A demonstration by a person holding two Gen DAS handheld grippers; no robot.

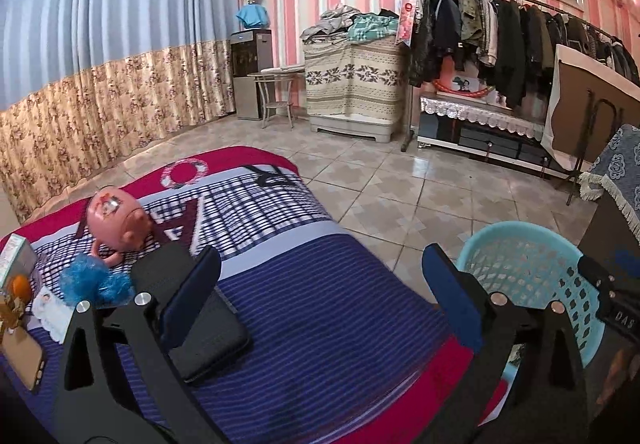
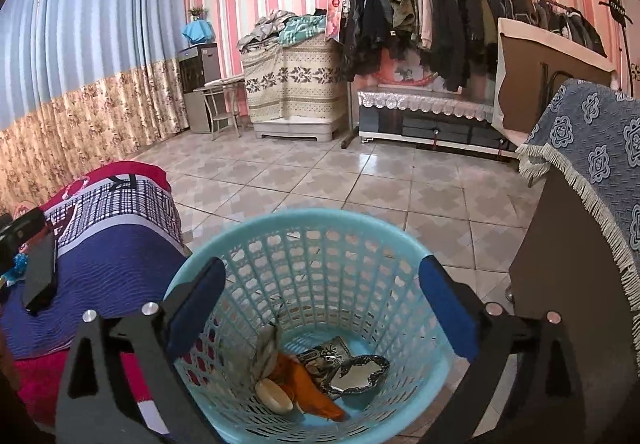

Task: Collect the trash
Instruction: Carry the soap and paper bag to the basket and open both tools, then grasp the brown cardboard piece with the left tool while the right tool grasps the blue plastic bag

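Trash [image 2: 308, 384] lies at the bottom of the turquoise basket [image 2: 320, 222], which stands on the tile floor beside the bed [image 1: 300, 284].
Right gripper [image 2: 320, 308] hangs above the basket, jaws apart, empty. Left gripper [image 1: 320, 296] over the bed, jaws apart, empty, black wallet [image 1: 208, 340] beneath.

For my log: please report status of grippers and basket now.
Left gripper open, empty, over bed. Right gripper open above blue basket; trash inside. Nothing blocking.
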